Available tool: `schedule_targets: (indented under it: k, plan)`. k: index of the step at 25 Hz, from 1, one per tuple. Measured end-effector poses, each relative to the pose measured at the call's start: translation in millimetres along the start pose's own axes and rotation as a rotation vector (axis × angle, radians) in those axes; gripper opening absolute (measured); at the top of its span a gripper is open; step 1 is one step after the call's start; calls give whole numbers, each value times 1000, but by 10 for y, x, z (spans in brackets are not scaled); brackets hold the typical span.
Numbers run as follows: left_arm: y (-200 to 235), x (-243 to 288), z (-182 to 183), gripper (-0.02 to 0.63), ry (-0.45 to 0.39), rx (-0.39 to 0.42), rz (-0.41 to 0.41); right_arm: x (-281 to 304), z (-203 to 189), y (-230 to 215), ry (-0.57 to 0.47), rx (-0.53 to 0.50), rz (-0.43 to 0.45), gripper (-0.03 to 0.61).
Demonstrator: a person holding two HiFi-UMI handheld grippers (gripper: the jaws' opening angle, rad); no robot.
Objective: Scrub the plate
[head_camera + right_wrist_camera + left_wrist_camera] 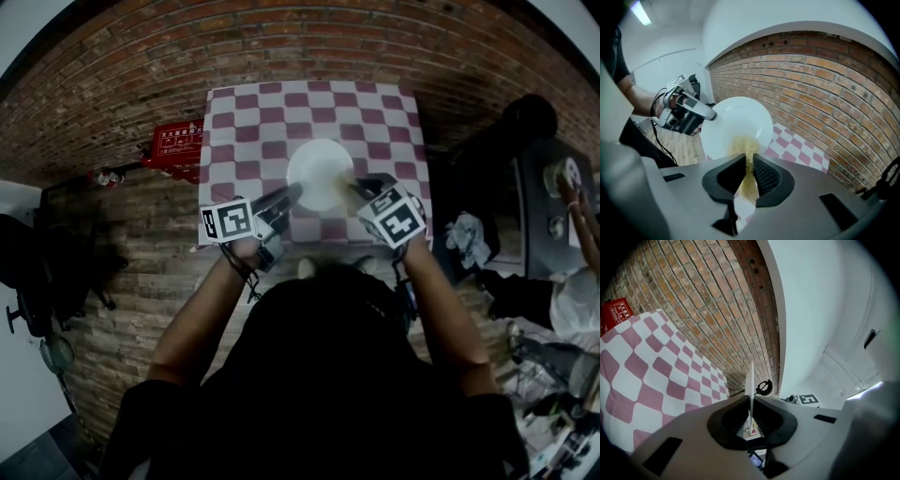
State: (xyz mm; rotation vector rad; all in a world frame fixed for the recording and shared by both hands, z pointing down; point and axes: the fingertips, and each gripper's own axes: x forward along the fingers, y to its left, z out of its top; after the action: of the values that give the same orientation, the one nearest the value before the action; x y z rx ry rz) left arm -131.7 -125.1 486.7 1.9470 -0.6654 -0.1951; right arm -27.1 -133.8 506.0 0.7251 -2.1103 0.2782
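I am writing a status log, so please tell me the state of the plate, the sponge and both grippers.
Plate: off the table, tilted, held by its rim.
Sponge: clamped, against the plate.
Left gripper: shut on the plate.
Right gripper: shut on the sponge.

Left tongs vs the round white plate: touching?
Touching. The left gripper view shows the round white plate edge-on between the left tongs, with both jaws closed on its rim.

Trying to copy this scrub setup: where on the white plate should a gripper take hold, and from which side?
The rim, edge-on from the left: the plate is a thin disc, so the left gripper pinches its edge, leaving the face clear for the right gripper and its yellow scrubber.
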Motion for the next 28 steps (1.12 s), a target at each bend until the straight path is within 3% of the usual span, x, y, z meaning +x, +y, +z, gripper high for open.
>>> schedule_targets:
  k: [5,9,17,22,28]
  plan:
    - [-79,94,-225,31,51,-7,-24,-80,95,-309,-30,17,-92,51]
    - [-167,196,-353,31,91,-15,-47,-135,343,-323,-91,6,-116,51]
    - [-190,280,-295,32,78,-37,-60,-103,553,211,-148,-47,-16,50]
    - [-102,182,-143,31,35,-49,-47,-50,380,469,-116,-61,42,51]
    - [7,64,-94,31,7,-69,-21,-26,4,346,-35,-18,55,51]
